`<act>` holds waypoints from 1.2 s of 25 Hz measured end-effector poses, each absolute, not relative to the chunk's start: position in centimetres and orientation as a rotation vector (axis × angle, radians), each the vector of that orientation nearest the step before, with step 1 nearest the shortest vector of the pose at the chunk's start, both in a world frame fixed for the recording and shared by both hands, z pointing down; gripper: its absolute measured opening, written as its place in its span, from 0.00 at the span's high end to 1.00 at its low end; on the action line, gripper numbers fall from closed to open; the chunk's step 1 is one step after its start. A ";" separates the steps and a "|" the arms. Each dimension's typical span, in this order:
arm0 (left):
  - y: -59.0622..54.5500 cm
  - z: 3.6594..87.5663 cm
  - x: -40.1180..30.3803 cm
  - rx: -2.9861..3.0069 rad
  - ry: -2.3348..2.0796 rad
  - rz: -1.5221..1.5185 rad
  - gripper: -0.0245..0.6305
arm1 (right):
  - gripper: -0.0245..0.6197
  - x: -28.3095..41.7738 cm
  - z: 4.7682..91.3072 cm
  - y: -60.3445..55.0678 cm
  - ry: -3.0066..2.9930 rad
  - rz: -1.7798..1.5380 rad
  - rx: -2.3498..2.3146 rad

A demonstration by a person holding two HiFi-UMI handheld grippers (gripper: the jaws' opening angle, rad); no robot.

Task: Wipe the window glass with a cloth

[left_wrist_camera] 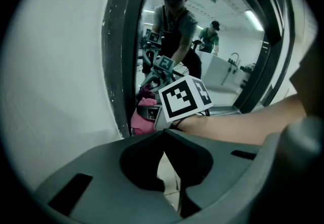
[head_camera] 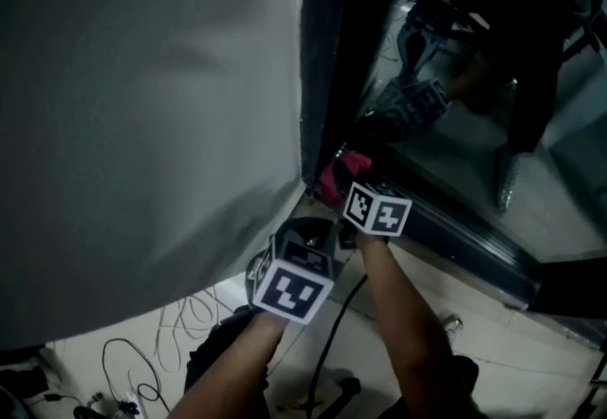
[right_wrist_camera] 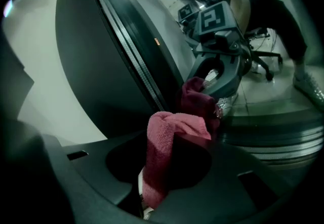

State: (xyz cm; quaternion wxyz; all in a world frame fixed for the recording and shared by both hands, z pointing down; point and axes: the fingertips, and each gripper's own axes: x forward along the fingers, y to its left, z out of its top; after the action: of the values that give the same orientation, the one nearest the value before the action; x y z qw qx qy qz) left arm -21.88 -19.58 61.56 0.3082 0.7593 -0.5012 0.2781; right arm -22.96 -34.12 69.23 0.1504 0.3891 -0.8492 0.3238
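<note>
Cloth point(right_wrist_camera: 174, 125) pressed to the window glass point(head_camera: 474, 66), low in the corner
Right tool point(right_wrist_camera: 171, 164) grips the pink cloth between its jaws, the bunched end touching the glass just beside the dark frame point(head_camera: 322, 76). Left tool point(left_wrist_camera: 164, 139) sits just behind the right one, jaws together with nothing between them, near the pale wall point(head_camera: 142, 123).

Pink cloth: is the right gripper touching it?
Touching. The right gripper view shows the right gripper shut on the pink cloth, which is pinched between its jaws.
</note>
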 end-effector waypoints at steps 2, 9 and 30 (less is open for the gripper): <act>-19.8 60.8 -21.7 2.019 -1.332 0.691 0.96 | 0.82 -22.8 67.8 -33.4 -2.468 0.913 1.101; -19.6 54.8 -18.9 2.181 -1.311 0.534 0.96 | 0.82 -19.3 59.2 -30.8 -2.600 0.800 1.085; -14.0 35.4 -6.8 2.525 -1.313 0.355 0.96 | 0.82 -0.5 32.1 -17.3 -2.770 0.291 1.413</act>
State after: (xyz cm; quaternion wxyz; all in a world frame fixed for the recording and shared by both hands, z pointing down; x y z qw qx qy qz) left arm -6.83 -14.04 35.35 0.1363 0.8722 -0.4534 0.1227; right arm -0.48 -17.34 32.10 0.0092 0.4523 -0.8869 0.0931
